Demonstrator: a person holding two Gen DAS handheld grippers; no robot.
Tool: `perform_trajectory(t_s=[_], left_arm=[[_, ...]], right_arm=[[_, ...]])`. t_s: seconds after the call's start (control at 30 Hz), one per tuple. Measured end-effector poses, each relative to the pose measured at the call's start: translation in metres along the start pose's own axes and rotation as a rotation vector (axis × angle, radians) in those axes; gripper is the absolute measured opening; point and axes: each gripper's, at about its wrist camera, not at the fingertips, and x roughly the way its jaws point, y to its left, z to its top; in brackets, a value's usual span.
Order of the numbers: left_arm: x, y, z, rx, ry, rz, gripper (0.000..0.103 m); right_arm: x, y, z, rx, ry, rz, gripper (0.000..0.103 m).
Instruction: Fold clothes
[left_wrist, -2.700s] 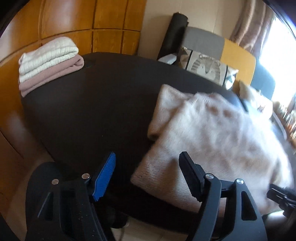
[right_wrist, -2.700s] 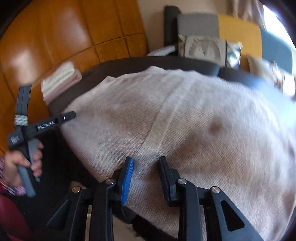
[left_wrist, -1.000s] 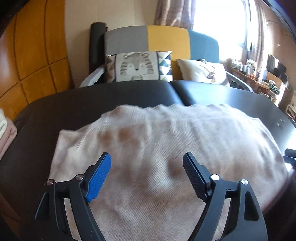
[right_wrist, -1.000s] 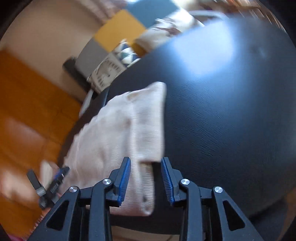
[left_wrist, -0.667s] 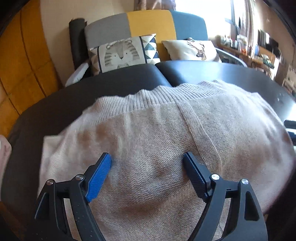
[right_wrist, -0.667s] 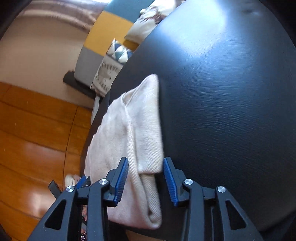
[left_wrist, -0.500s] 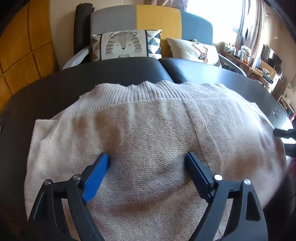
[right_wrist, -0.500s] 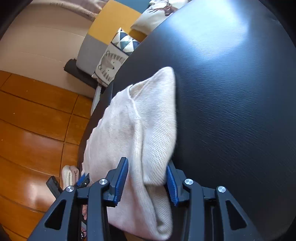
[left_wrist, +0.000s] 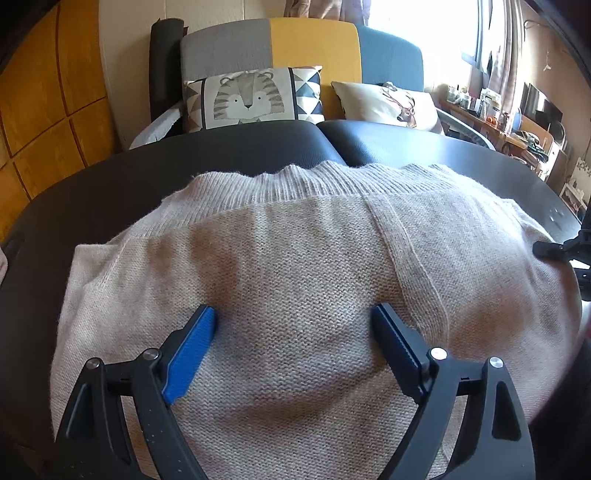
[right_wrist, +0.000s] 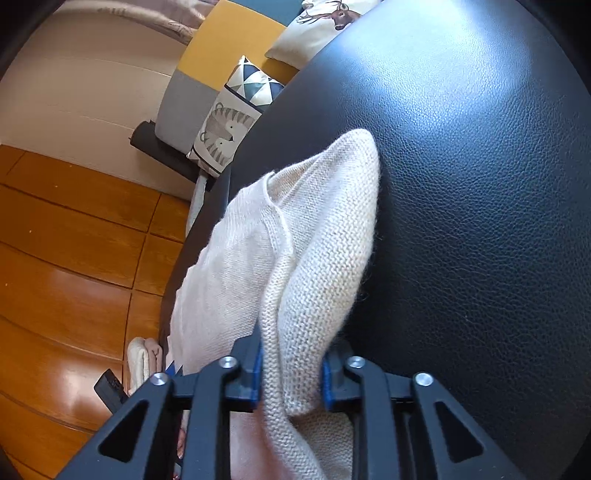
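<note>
A beige knit sweater lies partly folded on the black leather table, its ribbed hem toward the far side. My left gripper is open, its two fingers spread wide and low over the sweater's middle with nothing pinched. My right gripper is shut on the sweater at its right edge, and the knit bunches up in a raised fold between the pads. From the left wrist view the right gripper shows at the far right, at the sweater's edge.
A sofa with a tiger cushion and a deer cushion stands behind the table. Folded clothes lie stacked at the table's left end. Orange wood panelling lines the left wall. Bare table stretches to the right of the sweater.
My right gripper has closed on the sweater's right edge, which now stands up in a fold. My left gripper swung from the table's left end to sit low over the sweater's middle.
</note>
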Motion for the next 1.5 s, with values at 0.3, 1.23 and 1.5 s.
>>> perform_trajectory(t_s=[0.3,1.23,1.5], left_arm=[[0.001,-0.005,0.0,-0.032,0.014,0.001,0.089],[0.014,-0.091,0.002,0.132,-0.077,-0.104,0.092],[0.003,-0.071,0.0,0.102,-0.119,-0.246,0.013]], right_arm=[[-0.005,-0.043,-0.009,0.35,-0.059,0.401,0.017],[-0.051,0.076,0.028,0.181,-0.014,0.52,0.017],[-0.029,0.116,0.02,0.129,0.044,0.515,0.017]])
